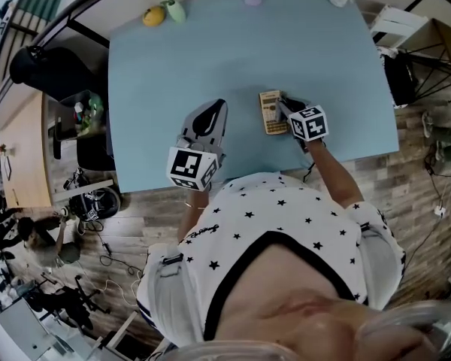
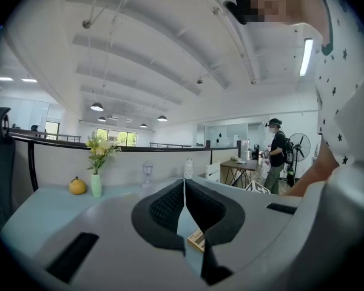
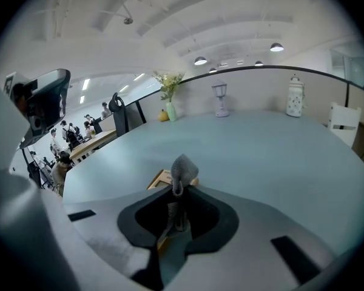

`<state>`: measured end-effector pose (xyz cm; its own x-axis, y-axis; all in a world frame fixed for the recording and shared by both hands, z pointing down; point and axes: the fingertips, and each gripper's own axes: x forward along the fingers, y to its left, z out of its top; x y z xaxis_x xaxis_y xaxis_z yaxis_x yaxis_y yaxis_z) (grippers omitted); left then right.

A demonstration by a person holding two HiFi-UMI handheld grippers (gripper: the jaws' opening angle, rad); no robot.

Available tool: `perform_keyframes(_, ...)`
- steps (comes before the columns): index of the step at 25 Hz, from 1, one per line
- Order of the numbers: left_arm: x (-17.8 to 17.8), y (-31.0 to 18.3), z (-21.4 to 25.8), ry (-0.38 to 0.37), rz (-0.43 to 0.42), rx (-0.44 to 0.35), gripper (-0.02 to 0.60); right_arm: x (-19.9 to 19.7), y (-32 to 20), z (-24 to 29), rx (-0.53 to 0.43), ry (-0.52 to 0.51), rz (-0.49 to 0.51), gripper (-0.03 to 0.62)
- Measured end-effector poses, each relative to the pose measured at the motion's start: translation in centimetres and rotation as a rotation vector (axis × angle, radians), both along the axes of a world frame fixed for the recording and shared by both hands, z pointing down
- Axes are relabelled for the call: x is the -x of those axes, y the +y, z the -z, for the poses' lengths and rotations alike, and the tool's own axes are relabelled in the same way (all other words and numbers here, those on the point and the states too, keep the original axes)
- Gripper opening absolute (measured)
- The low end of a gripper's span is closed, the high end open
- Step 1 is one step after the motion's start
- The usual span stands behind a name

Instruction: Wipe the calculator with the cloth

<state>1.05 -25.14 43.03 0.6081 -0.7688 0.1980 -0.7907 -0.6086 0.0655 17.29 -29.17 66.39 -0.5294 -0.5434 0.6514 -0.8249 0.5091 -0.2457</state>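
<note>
Cloth (image 3: pixel 183 168) pinched in right gripper (image 3: pixel 176 190), calculator (image 1: pixel 271 112) just beneath; left gripper (image 2: pixel 185 185) closed, empty. Risk: unheld calculator may slide.

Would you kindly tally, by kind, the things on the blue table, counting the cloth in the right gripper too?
Calculator: 1
Grey cloth: 1
Vase of flowers: 1
Yellow fruit: 1
Small lamp: 1
White jar: 1
Total: 6

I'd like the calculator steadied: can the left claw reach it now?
Probably yes: the shut, empty left claw is beside the flat tan rectangular calculator, with only bare light blue tabletop between.
</note>
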Motion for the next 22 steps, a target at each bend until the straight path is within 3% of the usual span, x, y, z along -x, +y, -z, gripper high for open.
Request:
perform_keyframes(5,-1.2,-0.7,0.2,0.0,-0.032,-0.009,0.031,-1.7,0.0,-0.5,0.012,-0.003,-0.049,0.052)
perform_keyframes(16,-1.4,-1.0,-0.3,0.001,-0.027,0.009,0.031,-1.9,0.0,-0.4,0.014,-0.014,-0.06,0.052)
perform_keyframes(22,-1.1,-1.4,-0.2,0.003,-0.011,0.004,0.031,2.0,0.8,1.7,-0.006,-0.084,0.04,0.052)
